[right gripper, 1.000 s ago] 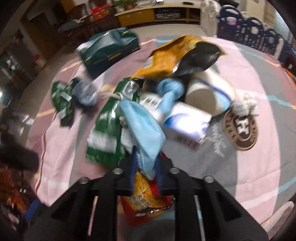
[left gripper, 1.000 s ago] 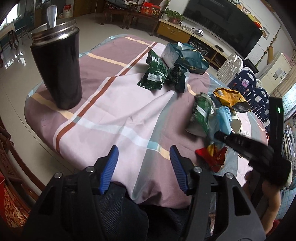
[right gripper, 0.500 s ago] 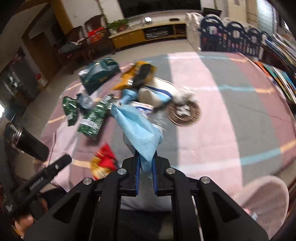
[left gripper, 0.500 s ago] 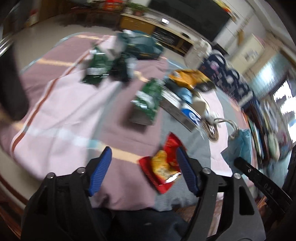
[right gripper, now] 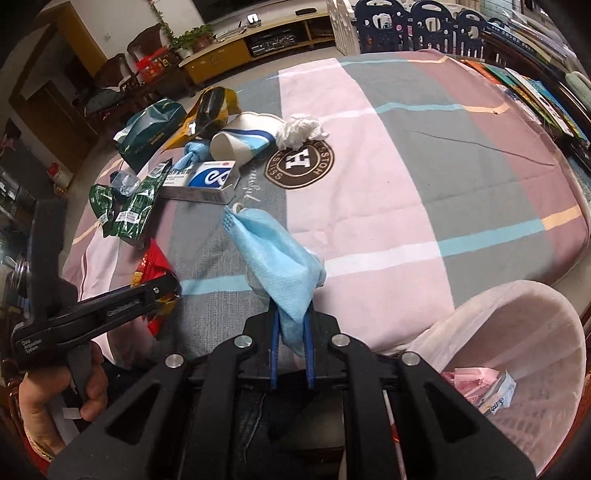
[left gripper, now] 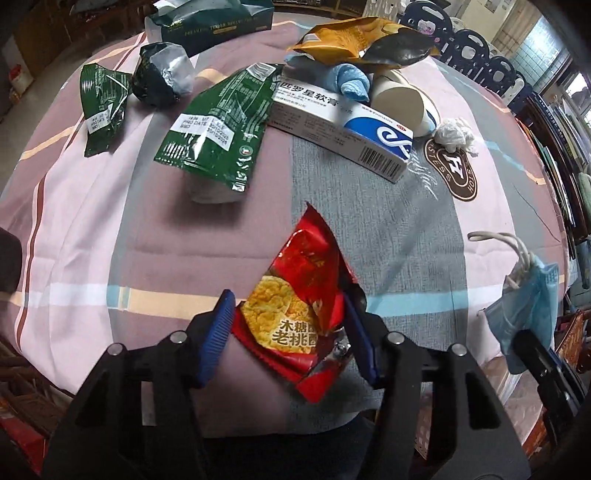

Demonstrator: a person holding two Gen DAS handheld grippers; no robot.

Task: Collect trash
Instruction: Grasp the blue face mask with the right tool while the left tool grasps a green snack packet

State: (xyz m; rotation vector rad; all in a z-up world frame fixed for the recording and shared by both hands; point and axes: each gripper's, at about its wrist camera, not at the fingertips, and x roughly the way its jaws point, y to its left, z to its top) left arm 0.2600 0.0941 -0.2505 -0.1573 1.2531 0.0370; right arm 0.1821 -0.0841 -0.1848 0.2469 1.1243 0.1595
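1. Round table under a pink, grey and mauve plaid tablecloth [left gripper: 147, 236]; living room behind, with a yellow low cabinet [right gripper: 218, 61] and dark blue chairs [right gripper: 424, 22].
2. Left gripper [left gripper: 290, 328] spread wide, blue pads either side of a red snack wrapper [left gripper: 299, 306]; wrapper lying flat at the near table edge, between the pads, right pad at its edge, no squeeze visible.
3. Right gripper [right gripper: 291, 354] clenched on a light blue face mask [right gripper: 280, 266]; mask bunched, rising out of the closed pads, ear loops hanging free, lifted clear of the cloth.
4. Pink-lined trash bin [right gripper: 517, 332] just right of the right gripper, beside the table edge; pink and white scraps inside.
5. Further up the table, in one cluster: green foil pouch [left gripper: 218, 129], white-and-blue medicine box [left gripper: 340, 125], tipped paper cup [left gripper: 397, 105], yellow-black chip bag [left gripper: 358, 40], crumpled white tissue [left gripper: 456, 134].
6. Two smaller green wrappers [left gripper: 101, 110] off to the left, apart from the cluster.
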